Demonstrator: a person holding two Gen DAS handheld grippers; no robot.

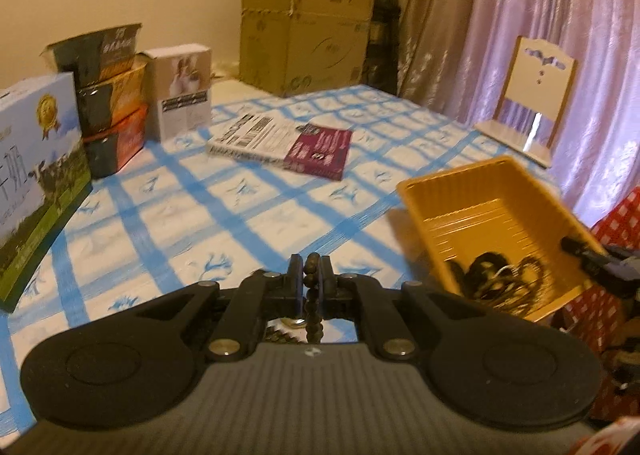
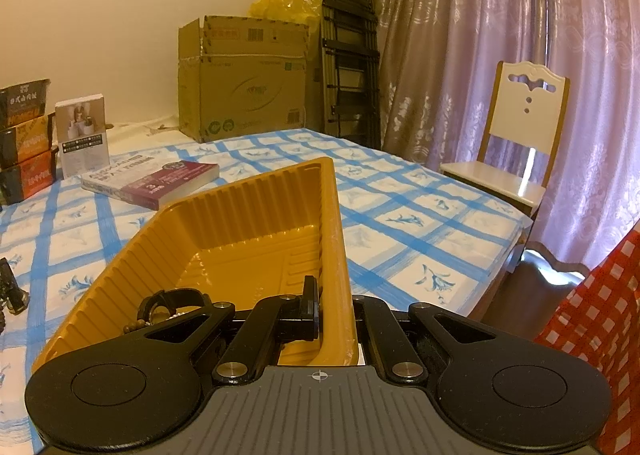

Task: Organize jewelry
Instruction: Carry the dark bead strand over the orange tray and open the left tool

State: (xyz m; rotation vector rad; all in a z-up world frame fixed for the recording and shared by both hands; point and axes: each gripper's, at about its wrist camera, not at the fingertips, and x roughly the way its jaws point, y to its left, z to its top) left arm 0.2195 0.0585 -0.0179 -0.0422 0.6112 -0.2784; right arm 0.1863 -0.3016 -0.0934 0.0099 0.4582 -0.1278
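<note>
A dark brown bead string [image 1: 312,287] is clenched by the left gripper [image 1: 311,271]; next it should be dropped into the ribbed yellow plastic tray [image 2: 256,223], whose wall is pinched by the right gripper [image 2: 334,307].

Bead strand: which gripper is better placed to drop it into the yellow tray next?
Left. The left gripper is shut on the bead strand, with the yellow tray just to its right. The right gripper is busy clamping the tray's wall.

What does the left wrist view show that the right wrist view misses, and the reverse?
Left wrist only: the left gripper shut on a dark beaded strand, and a blue-and-green milk carton. Right wrist only: the right gripper clamping the yellow ribbed plastic tray's side wall, and a black folding ladder. Both: tray, purple-covered book, cardboard box, white chair.
</note>
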